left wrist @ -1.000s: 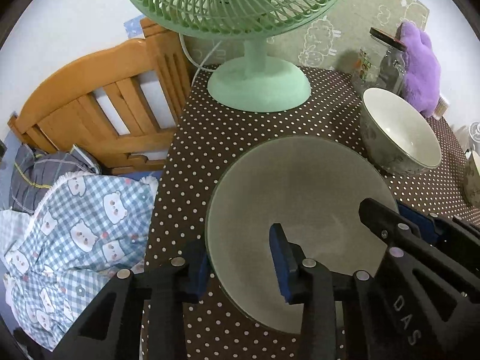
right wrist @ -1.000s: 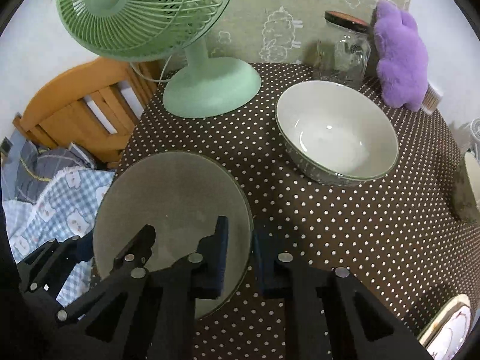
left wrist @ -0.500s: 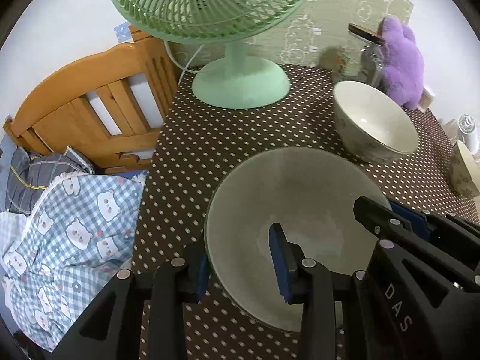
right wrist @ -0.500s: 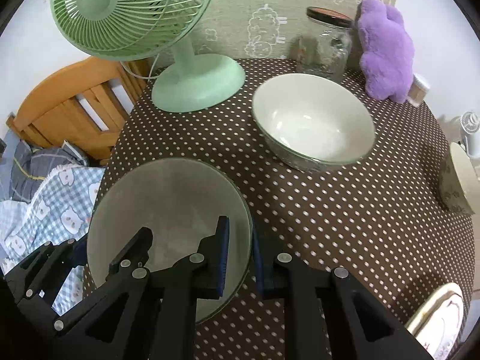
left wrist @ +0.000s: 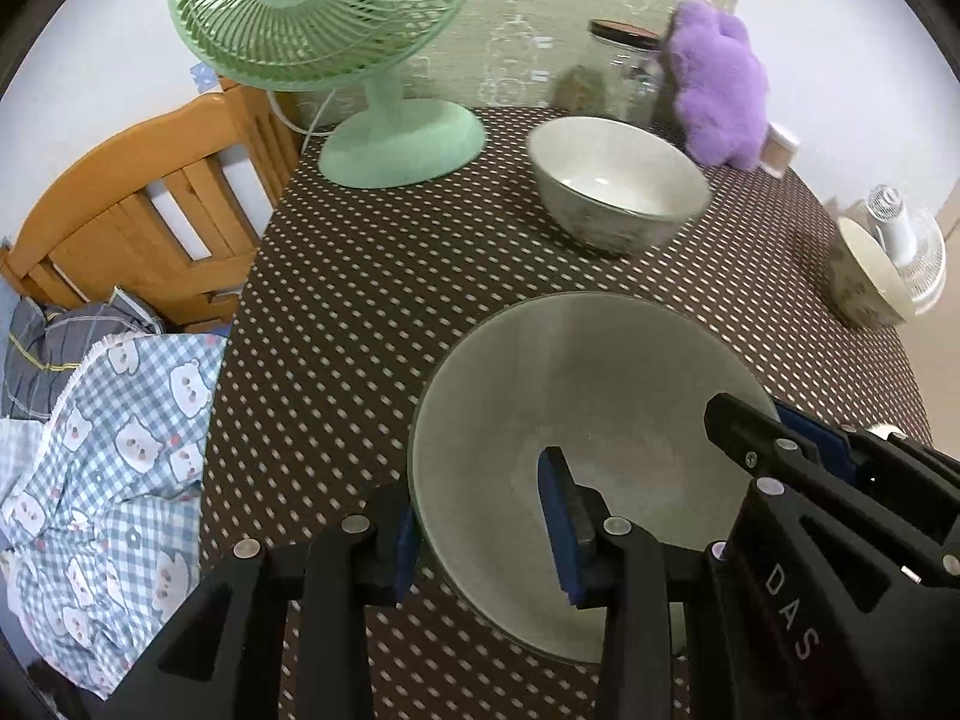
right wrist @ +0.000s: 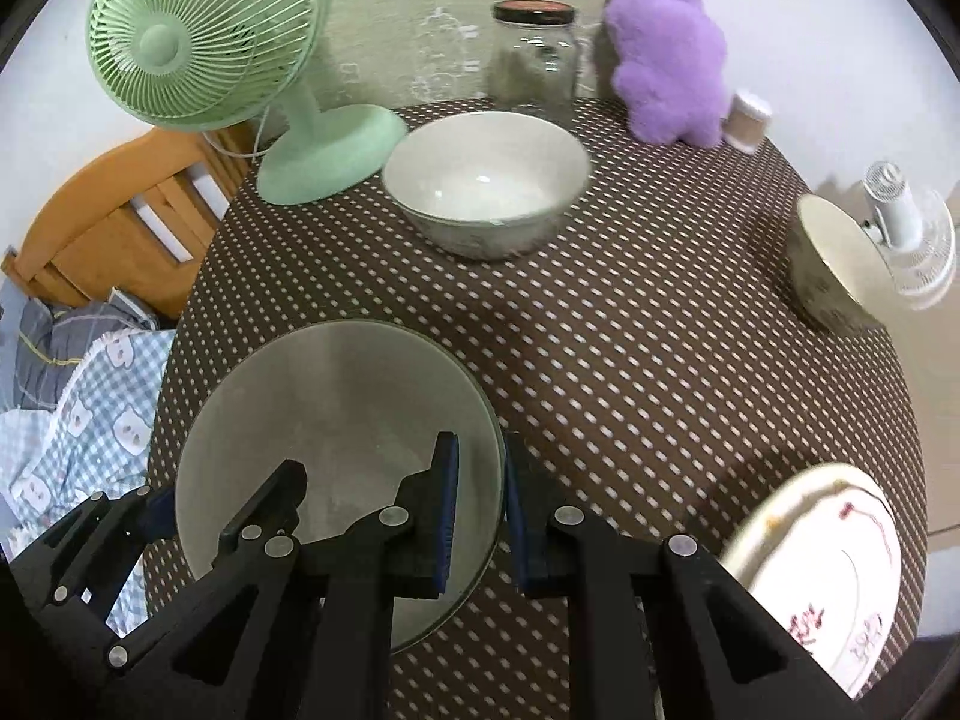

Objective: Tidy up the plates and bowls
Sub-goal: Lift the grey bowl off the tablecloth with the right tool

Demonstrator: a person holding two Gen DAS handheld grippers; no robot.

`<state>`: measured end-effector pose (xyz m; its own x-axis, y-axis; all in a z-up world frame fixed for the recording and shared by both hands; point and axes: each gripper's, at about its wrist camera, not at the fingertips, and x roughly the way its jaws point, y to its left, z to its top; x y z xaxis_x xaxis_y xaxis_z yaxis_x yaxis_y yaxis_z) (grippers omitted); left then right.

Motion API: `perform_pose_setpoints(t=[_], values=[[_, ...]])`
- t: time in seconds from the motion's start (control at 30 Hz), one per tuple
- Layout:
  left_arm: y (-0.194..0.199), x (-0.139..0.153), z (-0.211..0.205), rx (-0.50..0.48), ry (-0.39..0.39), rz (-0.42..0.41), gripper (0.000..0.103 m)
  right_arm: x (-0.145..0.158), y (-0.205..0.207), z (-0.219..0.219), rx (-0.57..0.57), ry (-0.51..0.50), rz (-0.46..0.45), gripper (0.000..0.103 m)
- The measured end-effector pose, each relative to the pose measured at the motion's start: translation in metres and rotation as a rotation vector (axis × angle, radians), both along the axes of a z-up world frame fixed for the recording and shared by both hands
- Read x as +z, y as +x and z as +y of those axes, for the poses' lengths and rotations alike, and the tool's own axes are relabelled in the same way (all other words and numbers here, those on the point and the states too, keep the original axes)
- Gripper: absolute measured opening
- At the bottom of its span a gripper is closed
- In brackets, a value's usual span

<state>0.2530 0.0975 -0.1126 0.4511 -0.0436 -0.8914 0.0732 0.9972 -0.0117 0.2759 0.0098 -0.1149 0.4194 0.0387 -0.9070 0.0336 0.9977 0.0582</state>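
Observation:
A large frosted glass bowl is held between both grippers above the dotted tablecloth. My left gripper straddles its left rim, one finger outside and one inside. My right gripper is shut on its right rim; the bowl also shows in the right wrist view. A white ceramic bowl stands at the back of the table, also in the left wrist view. A smaller bowl sits at the right edge. A patterned white plate lies at the front right.
A green desk fan stands at the back left, next to a glass jar and a purple plush toy. A wooden chair and a checked cloth lie off the table's left edge.
Both grippers have risen and pulled back with the glass bowl. More of the table shows now, with the small bowl and the patterned plate in view.

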Motion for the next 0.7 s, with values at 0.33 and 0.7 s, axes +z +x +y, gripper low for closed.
perform_pose_setpoints(t=[0.33,0.7], values=[[-0.04,0.004,-0.031,-0.029,0.005,0.021,0.036,0.008,-0.048,-0.035,-0.019,0.002,0.011,0.018],[-0.074,-0.007,-0.052,-0.051,-0.016,0.061,0.036,0.002,-0.091,-0.058,-0.033,-0.029,0.051,0.018]])
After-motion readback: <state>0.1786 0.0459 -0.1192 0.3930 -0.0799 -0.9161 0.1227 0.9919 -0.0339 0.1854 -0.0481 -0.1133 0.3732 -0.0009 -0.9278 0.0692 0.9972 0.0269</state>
